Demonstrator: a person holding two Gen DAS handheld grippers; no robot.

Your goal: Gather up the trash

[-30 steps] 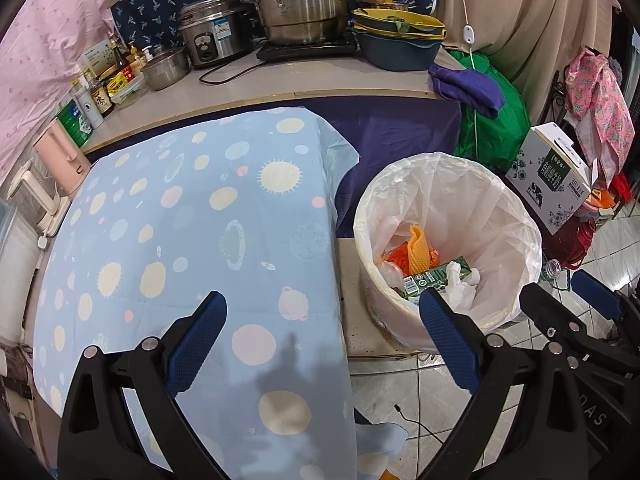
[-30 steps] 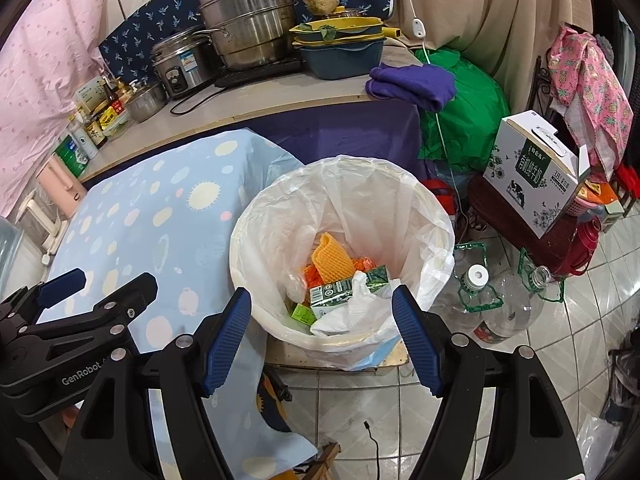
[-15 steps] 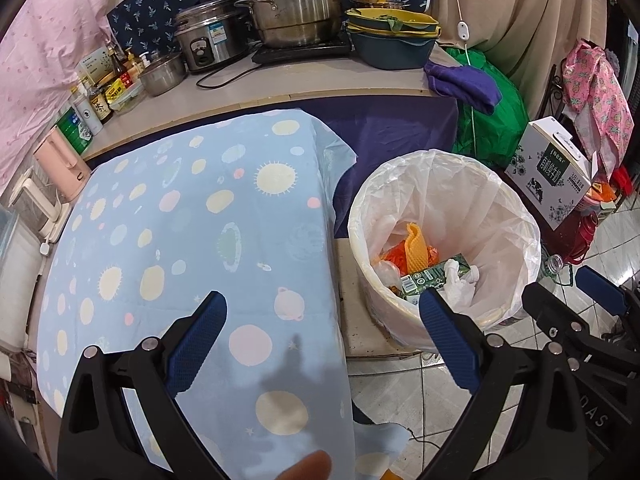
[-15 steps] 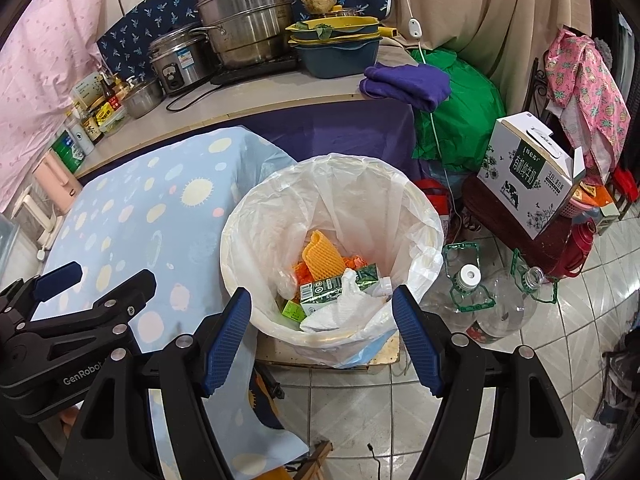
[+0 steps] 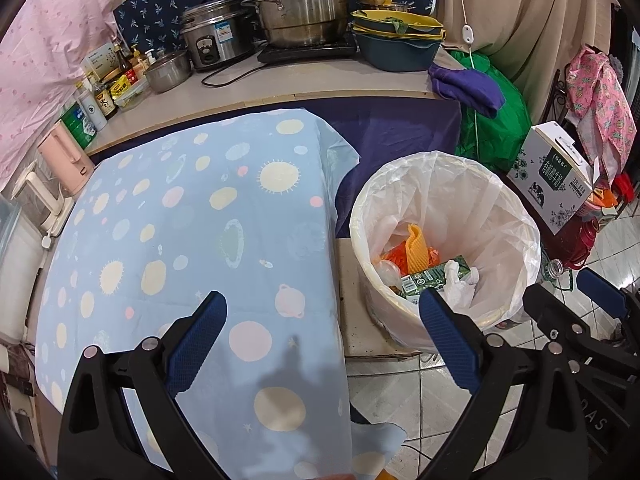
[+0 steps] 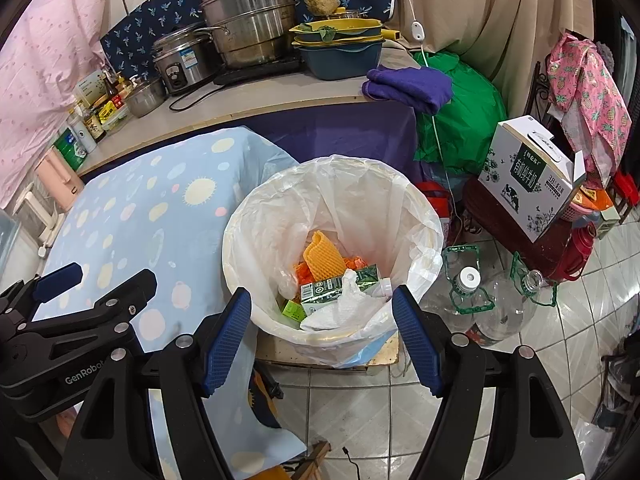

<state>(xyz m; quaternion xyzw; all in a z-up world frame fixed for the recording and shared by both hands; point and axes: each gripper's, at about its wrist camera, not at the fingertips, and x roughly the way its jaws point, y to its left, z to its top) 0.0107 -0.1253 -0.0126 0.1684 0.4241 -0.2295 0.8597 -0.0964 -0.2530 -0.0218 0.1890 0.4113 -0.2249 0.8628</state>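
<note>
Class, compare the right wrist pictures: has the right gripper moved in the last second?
Yes. The right gripper has drawn back slightly: the trash bin, which stands fixed, now sits marginally higher and smaller in that view, with more floor tile showing below it.

Support surfaces: table, counter, board, tiled floor.
Table [image 5: 120,264] under a blue cloth [image 5: 192,208] with dots and suns; nothing visible on top of the cloth. Counter [image 6: 256,100] behind it carries a steamer pot [image 6: 248,12] on a flat black cooktop [image 6: 260,70], a rice cooker [image 6: 180,60], a steel bowl [image 6: 146,98], bottles and tins at the left end [image 5: 96,104], stacked basins [image 6: 340,48], and a purple towel [image 6: 412,86] hanging over its edge. The lined trash bin [image 6: 416,200] sits on a low board [image 6: 288,354] on the tiled floor [image 6: 360,420]. Two clear water jugs [image 6: 480,304] stand on the tiles just beside the bin.
</note>
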